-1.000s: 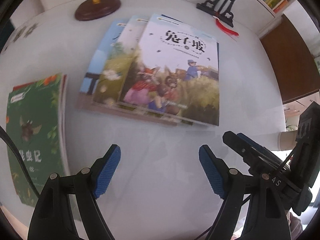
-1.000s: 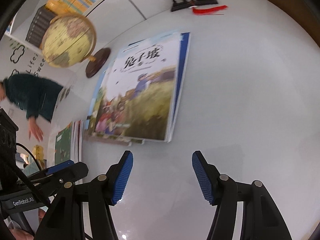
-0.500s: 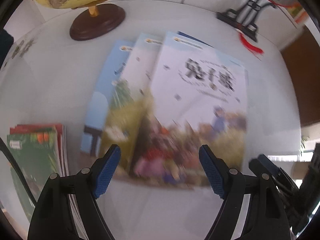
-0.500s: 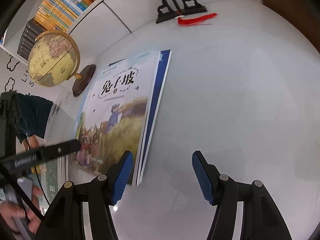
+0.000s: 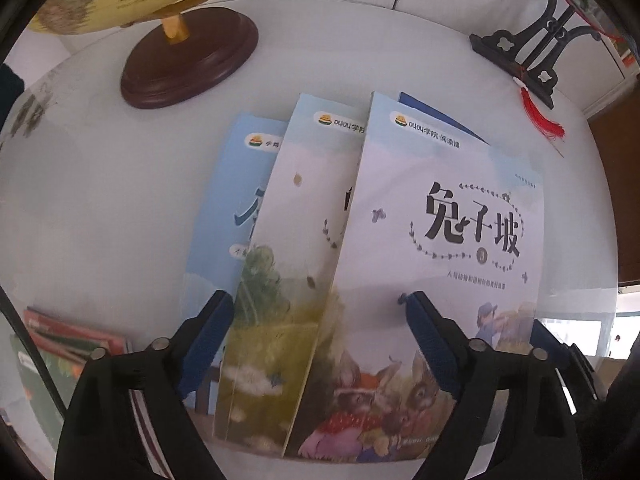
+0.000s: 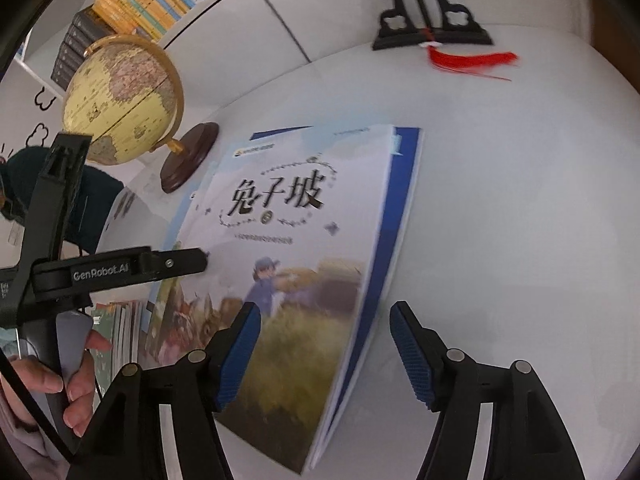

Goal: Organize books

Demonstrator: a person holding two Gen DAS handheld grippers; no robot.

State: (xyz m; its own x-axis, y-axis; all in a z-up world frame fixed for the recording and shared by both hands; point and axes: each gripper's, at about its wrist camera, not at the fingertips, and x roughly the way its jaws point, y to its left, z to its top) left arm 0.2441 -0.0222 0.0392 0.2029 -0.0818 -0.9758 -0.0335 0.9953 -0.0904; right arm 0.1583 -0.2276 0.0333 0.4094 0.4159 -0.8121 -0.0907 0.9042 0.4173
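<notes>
Your left gripper (image 5: 316,344) hangs over the fanned books with its blue-padded jaws opening, nothing pinched between them; the pads hover above the covers rather than pressing on them. Your right gripper (image 6: 326,350) is likewise released and opening, its jaws straddling the right-hand edge of the top book without closing on it.

That top book, a white picture book with black Chinese lettering and a painted field scene (image 5: 448,264), lies flat on the glossy white desk (image 5: 100,208), overlapping a pale yellow-green illustrated book (image 5: 296,240), a light blue book (image 5: 228,208) and a dark blue cover (image 6: 400,208) underneath. Left of the fan sits a separate stack topped by a green book (image 5: 52,364); its cover is too cropped to read.

Beyond the books stand a yellow globe on a dark wooden base (image 6: 124,100) and a black ornamental stand with a red tassel (image 6: 432,24). Your left hand (image 6: 52,384) grips the left gripper's handle.
</notes>
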